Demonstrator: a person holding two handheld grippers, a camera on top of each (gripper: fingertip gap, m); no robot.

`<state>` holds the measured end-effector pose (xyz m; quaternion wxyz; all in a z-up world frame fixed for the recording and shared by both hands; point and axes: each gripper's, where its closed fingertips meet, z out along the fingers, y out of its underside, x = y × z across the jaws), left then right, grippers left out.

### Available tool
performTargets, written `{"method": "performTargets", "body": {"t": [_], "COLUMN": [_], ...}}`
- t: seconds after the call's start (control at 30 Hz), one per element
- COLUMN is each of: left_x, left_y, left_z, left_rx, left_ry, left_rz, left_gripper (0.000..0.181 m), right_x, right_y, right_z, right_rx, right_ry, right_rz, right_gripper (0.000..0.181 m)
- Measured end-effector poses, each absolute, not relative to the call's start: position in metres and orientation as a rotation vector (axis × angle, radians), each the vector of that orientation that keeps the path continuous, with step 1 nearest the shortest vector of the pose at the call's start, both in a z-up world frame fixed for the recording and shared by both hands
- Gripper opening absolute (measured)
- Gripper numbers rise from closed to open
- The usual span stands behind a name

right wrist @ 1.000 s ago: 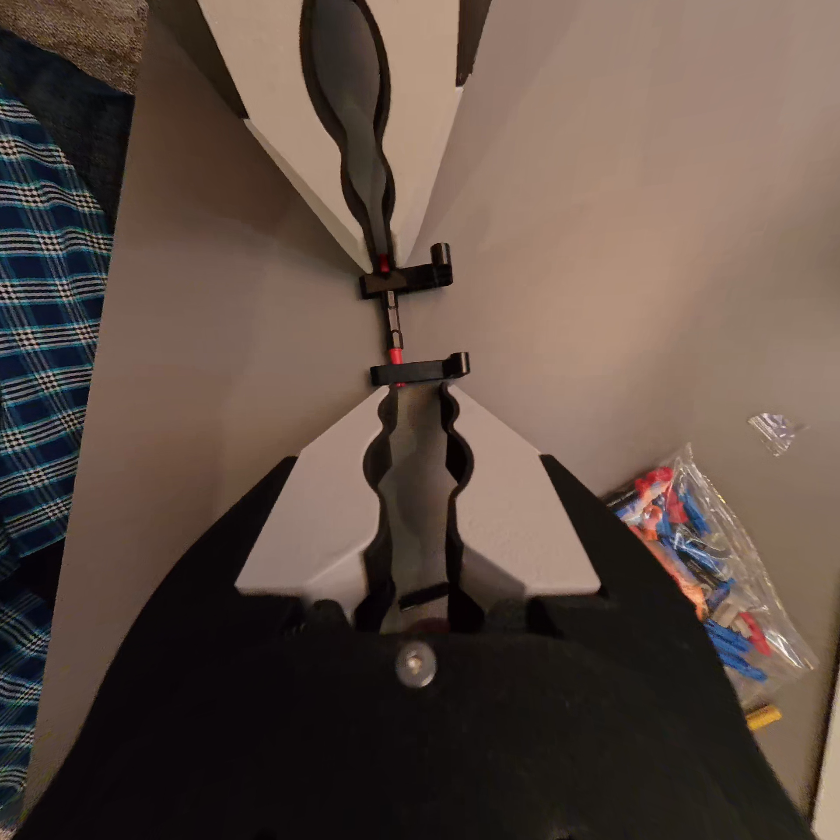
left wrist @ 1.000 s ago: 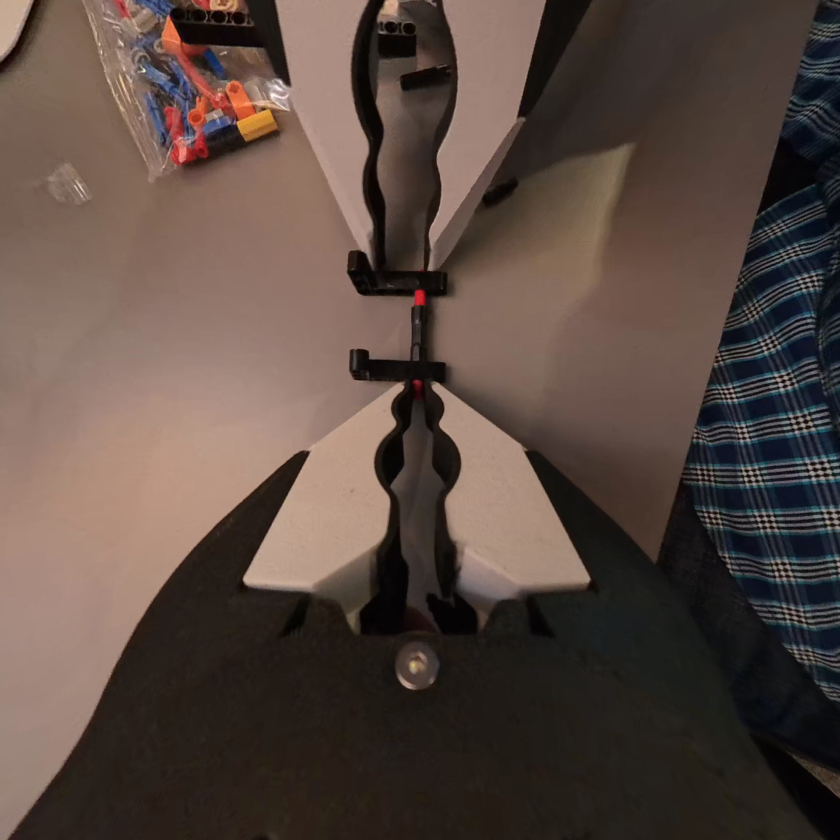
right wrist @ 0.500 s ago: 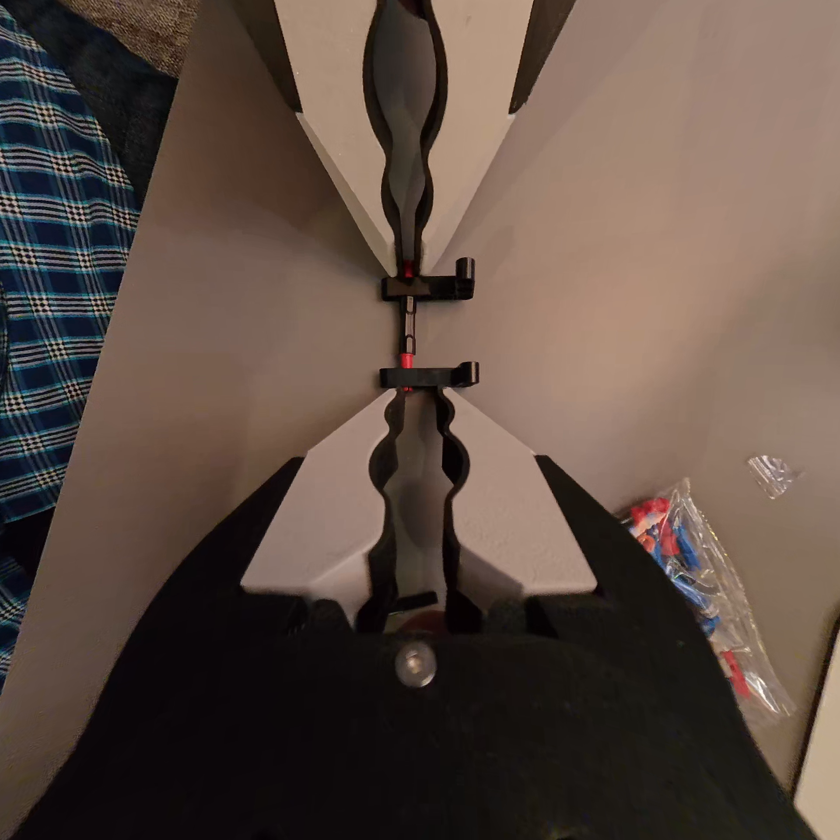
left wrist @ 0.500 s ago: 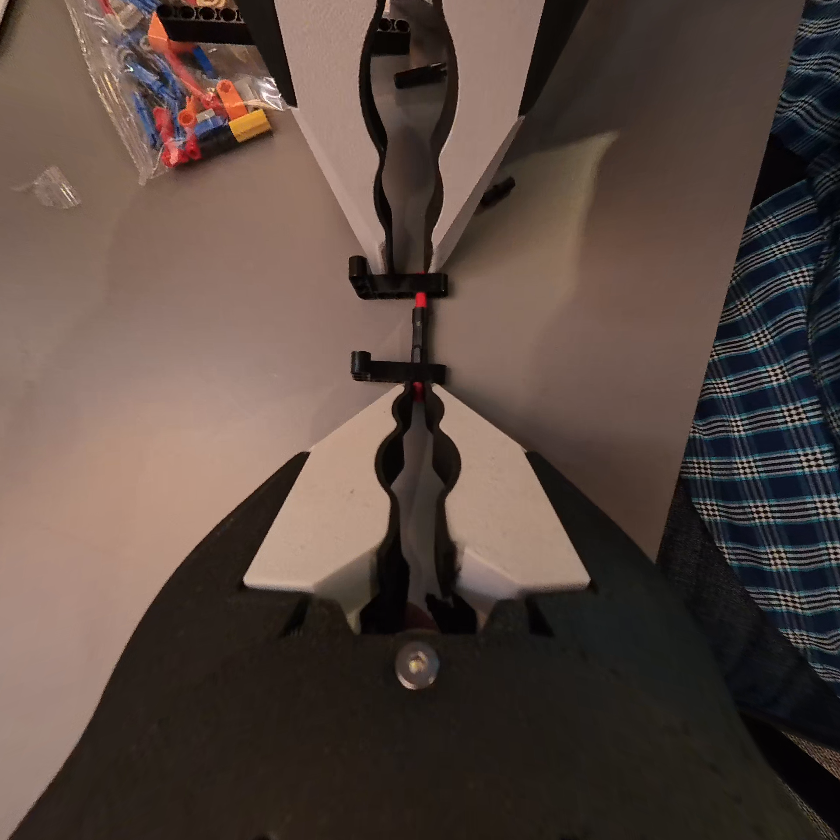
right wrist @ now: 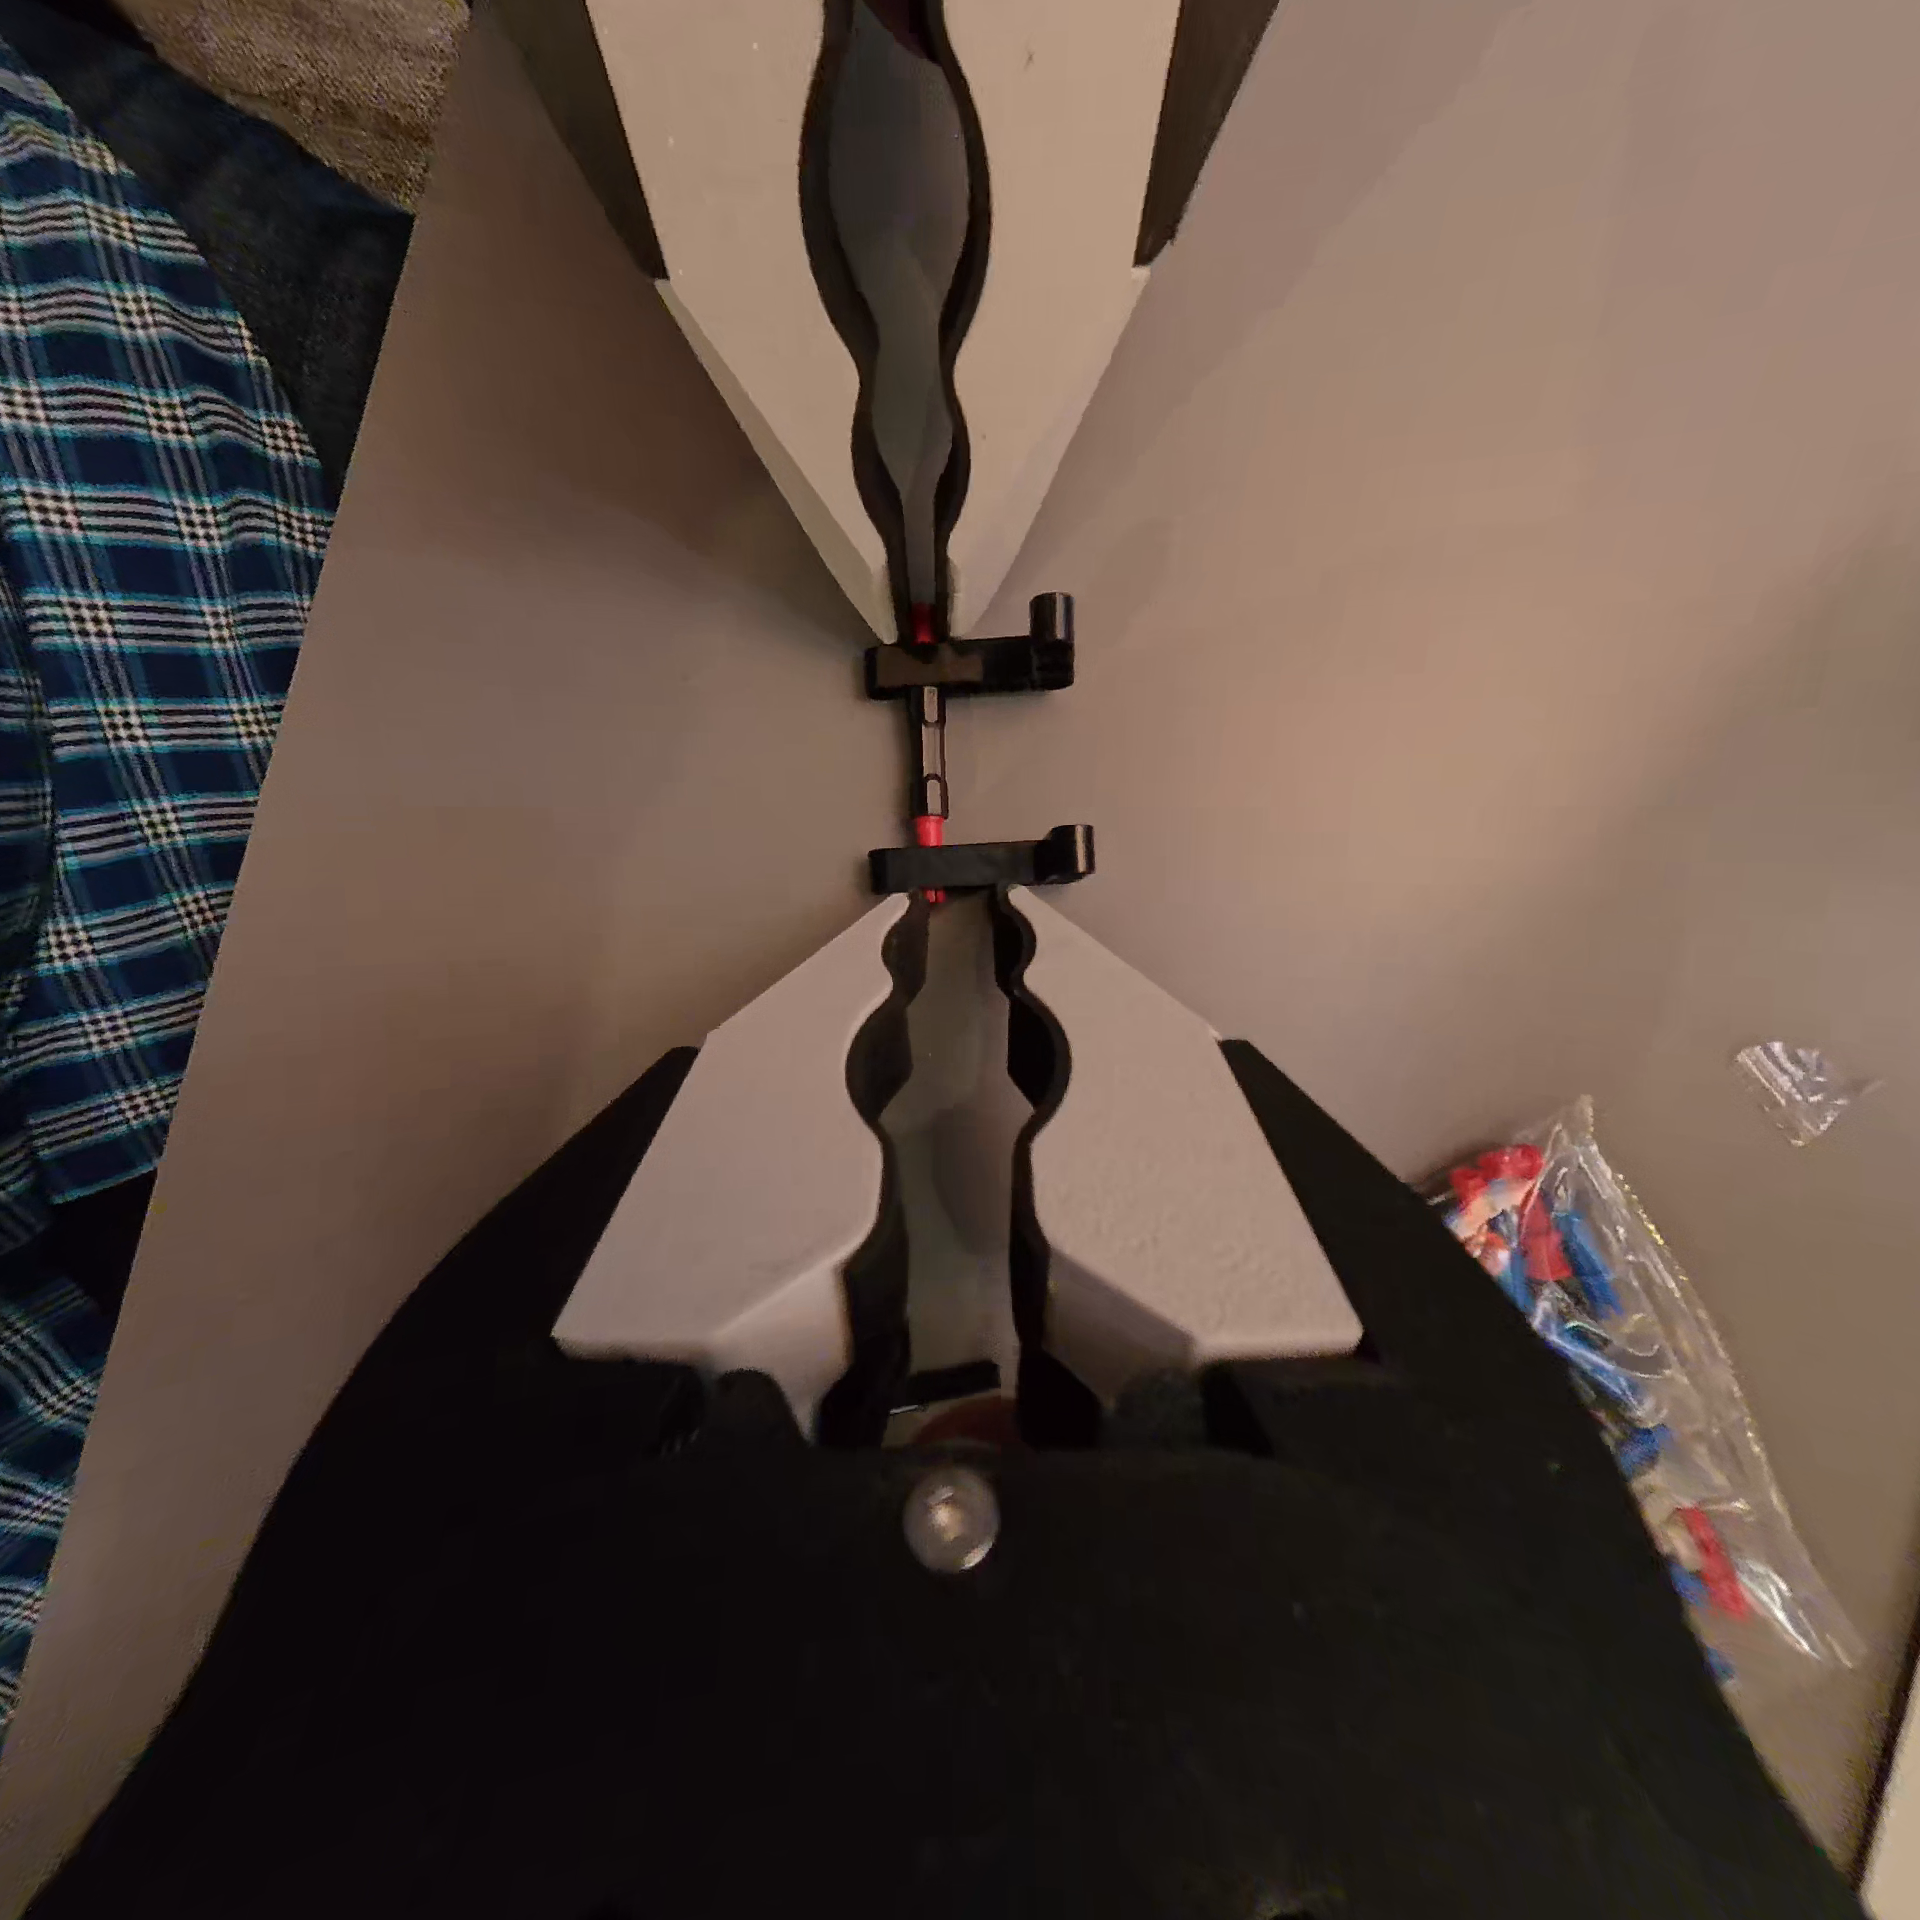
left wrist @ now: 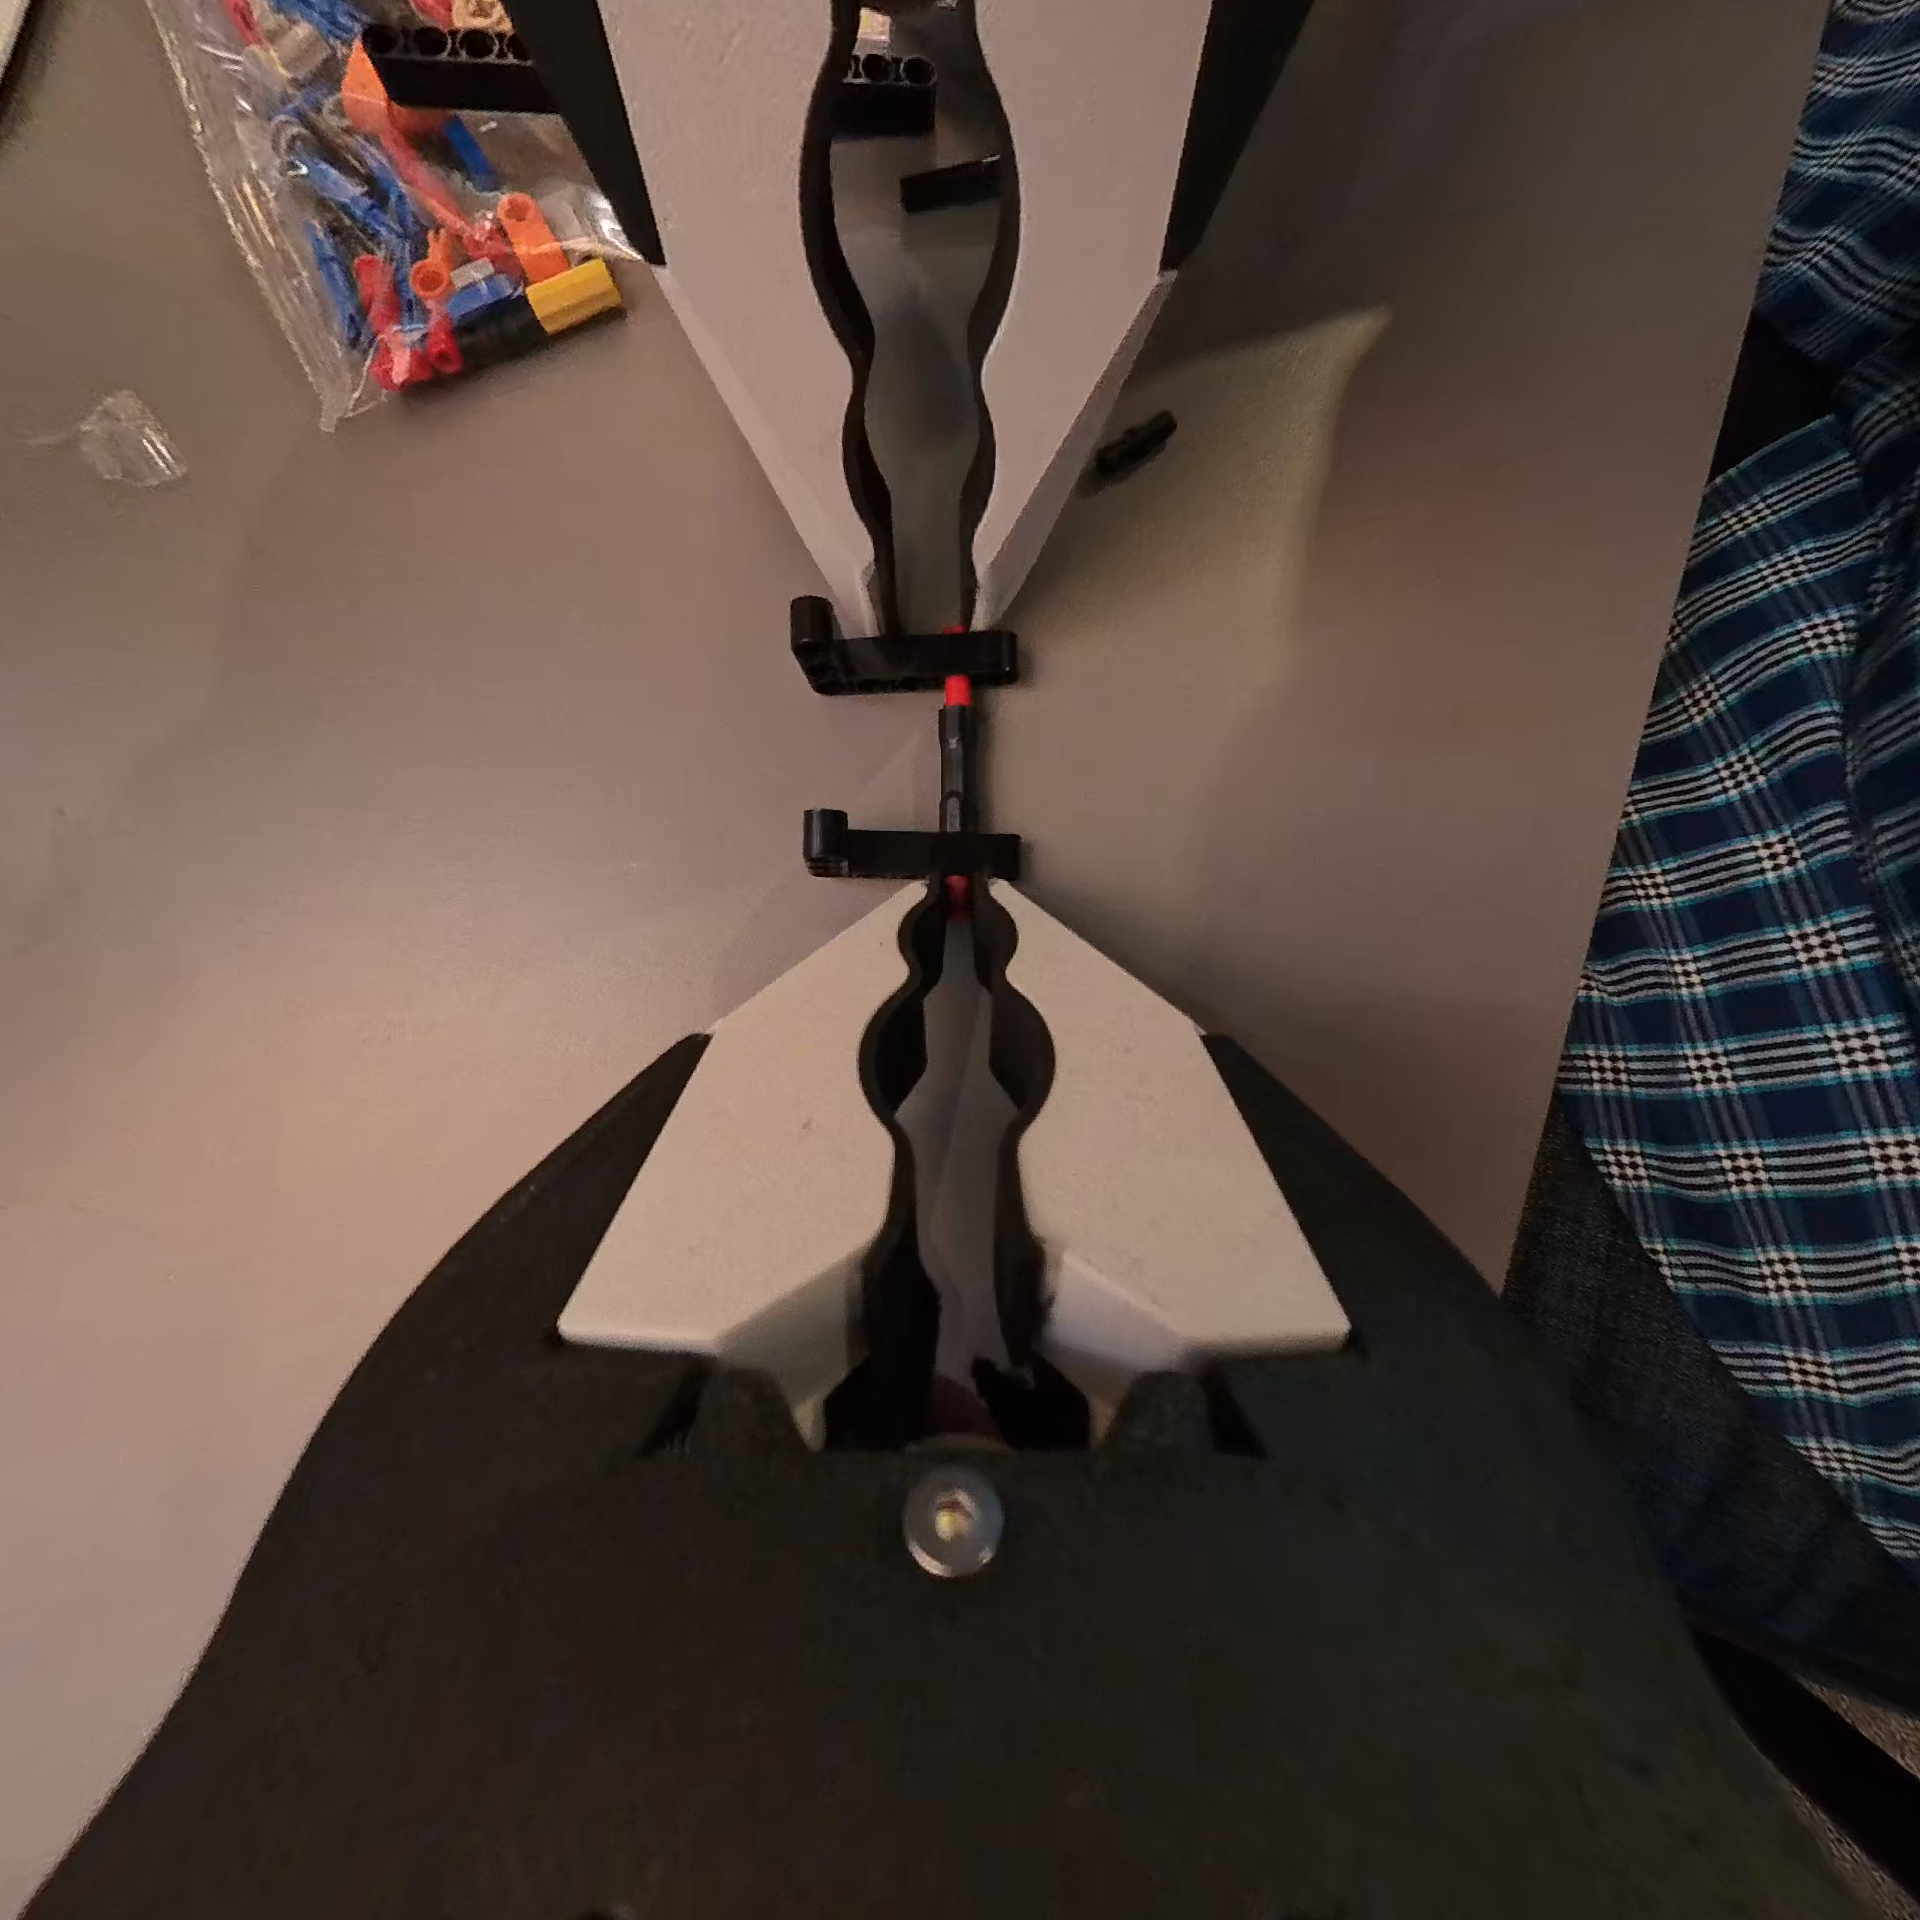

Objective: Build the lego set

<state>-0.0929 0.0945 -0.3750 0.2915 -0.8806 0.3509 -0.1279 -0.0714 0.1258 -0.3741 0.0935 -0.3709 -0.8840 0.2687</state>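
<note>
Since the earlier frames the bag of parts [left wrist: 416, 208] has drifted a little and the right-wrist view has squared up; the grip itself looks unchanged. The left tongs [left wrist: 954, 902] pinch narrow on the axle's red tip behind one black liftarm [left wrist: 914, 855]; the right tongs [right wrist: 951, 902] clamp the edge of the other liftarm [right wrist: 982, 860]; the thin axle [left wrist: 952, 764] bridges both, held above the tabletop [left wrist: 416, 727]. These parts are light, rigid and slippery; I judge gripping the flat liftarm faces safer than the slender axle.
</note>
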Motion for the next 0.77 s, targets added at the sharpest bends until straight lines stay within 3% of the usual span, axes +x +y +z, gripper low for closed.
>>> {"method": "performTargets", "body": {"t": [0.03,0.77], "left_x": [-0.0930,-0.0933], "left_y": [0.0946,0.0960], "left_z": [-0.3751,-0.3758], "left_rx": [-2.347,-2.343], "left_ry": [0.934,0.930], "left_rz": [-0.342,-0.353], "left_gripper": [0.000,0.000], "right_x": [-0.0715,-0.0735], "right_y": [0.1258,0.1250], "right_z": [-0.3741,-0.3743], "right_rx": [-1.117,-1.134], "right_ry": [-2.618,-2.607], "right_rz": [0.803,0.816], "right_gripper": [0.007,0.007]}}
